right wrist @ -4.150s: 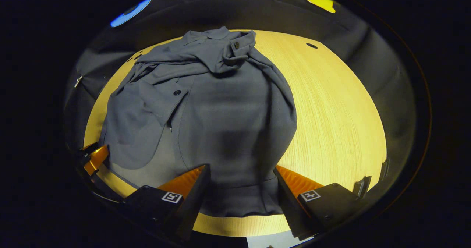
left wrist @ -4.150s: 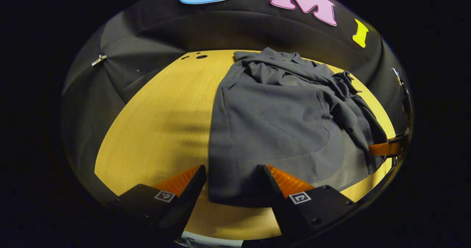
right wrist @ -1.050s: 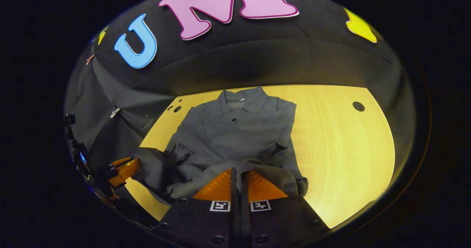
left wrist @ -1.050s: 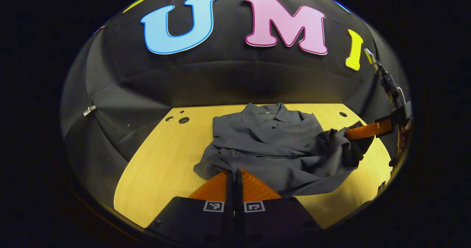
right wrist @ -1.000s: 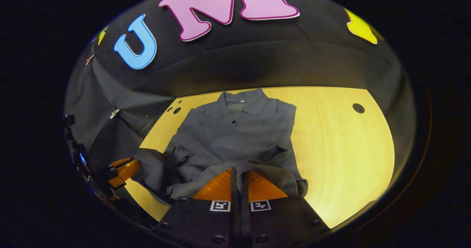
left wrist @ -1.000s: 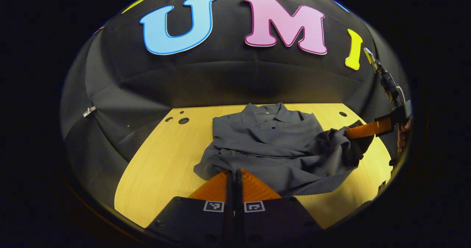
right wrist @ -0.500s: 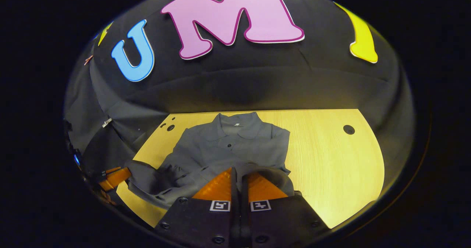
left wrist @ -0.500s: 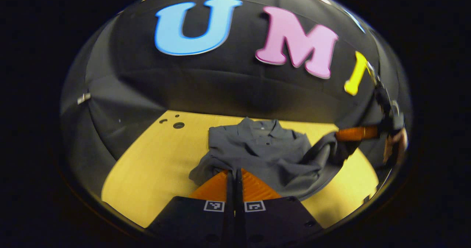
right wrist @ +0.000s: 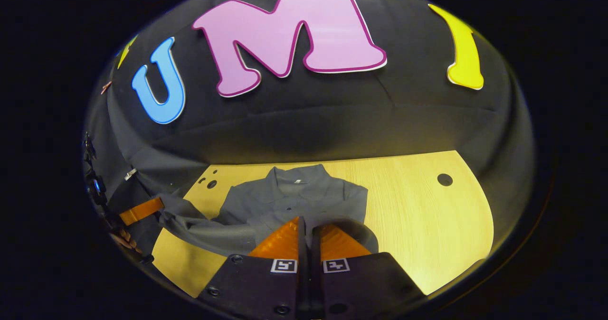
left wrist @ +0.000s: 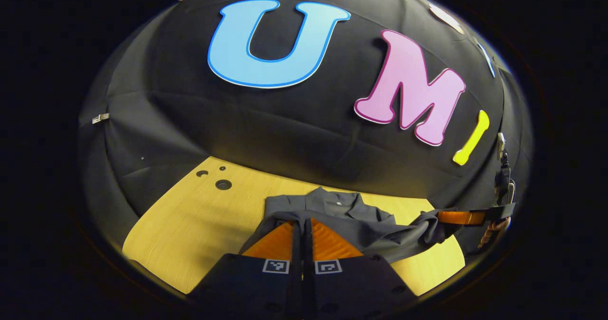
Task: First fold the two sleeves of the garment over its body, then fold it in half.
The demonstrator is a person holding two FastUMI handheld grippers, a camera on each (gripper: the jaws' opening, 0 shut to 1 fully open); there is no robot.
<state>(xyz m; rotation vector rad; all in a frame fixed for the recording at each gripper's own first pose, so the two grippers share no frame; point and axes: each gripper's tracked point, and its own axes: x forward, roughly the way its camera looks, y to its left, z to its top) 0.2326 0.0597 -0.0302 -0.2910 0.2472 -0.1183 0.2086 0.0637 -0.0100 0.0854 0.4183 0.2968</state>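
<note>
Grey garment (right wrist: 294,196) in both claws

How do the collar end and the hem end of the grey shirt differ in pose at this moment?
The collar end lies flat on the yellow table, while the hem end is raised off it. The collar end is untouched; the hem end is pinched by the left tongs and the right tongs. The collar end looks smooth, but the hem end sags in folds between the tongs. Both are the same dark grey cloth.
</note>
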